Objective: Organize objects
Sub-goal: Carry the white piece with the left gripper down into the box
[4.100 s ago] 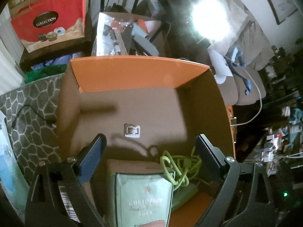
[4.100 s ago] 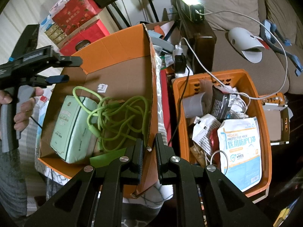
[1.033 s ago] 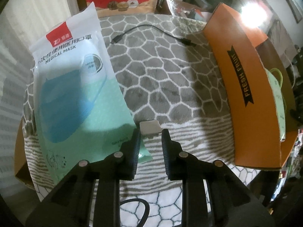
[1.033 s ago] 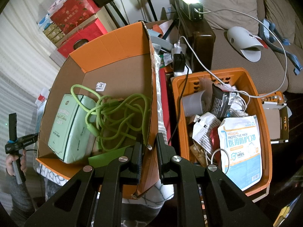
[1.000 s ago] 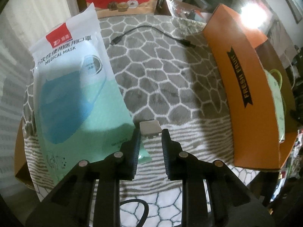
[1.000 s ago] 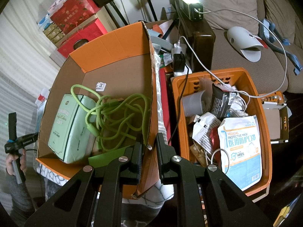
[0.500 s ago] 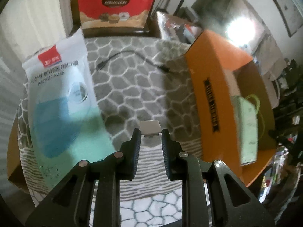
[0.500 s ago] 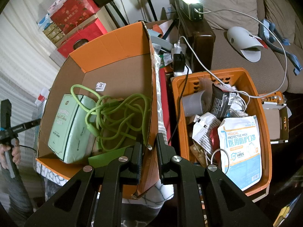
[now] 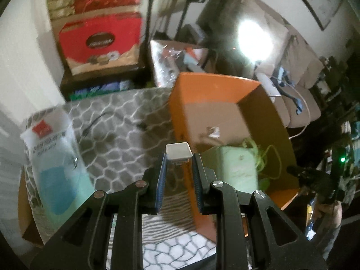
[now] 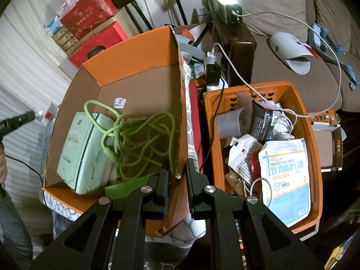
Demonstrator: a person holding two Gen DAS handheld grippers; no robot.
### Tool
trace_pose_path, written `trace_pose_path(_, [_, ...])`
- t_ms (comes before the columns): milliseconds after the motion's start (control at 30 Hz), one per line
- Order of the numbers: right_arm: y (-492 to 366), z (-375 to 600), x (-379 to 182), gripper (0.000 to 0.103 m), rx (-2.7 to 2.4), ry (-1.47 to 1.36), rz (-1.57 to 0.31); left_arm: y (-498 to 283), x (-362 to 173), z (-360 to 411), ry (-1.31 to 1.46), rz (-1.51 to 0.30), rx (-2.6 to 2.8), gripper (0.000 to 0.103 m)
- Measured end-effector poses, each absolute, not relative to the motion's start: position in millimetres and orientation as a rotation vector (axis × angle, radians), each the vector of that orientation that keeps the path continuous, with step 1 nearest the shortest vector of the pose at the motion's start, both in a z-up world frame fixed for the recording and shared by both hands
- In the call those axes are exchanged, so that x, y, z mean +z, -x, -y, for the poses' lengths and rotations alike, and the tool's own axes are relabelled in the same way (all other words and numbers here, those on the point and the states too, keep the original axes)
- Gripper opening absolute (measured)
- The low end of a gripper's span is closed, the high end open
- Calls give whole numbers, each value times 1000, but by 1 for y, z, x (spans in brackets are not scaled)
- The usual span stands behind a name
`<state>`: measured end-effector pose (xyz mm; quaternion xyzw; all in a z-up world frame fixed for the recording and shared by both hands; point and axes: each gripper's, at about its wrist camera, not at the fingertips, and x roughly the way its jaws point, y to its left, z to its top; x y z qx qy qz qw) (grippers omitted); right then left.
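Now white block (image 9: 178,151) flat, crosswise.

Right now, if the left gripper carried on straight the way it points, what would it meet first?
Probably the orange box. The left gripper, shut on a small white block, points at the box's near wall and the opening just past it. Blur and fisheye leave depth unclear, so wall or interior is a guess.

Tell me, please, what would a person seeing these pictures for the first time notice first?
Probably the big orange cardboard box, its near wall pinched by the right gripper, with a tangled green cable and a pale green tissue pack lying inside. Next, the left gripper holds a small white block above the grey patterned tablecloth, beside the box.
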<state>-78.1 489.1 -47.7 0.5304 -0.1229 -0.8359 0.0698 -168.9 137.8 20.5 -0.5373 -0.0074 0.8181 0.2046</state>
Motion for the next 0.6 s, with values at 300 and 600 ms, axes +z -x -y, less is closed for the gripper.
trace_pose_path(300, [79, -490, -49, 13, -2512, -1594, 372, 182, 25, -205, 1503, -22, 2198, 21])
trace_pose_path(600, [79, -488, -48, 13, -2510, -1593, 367, 201, 4, -262, 1547, -69, 2153, 21])
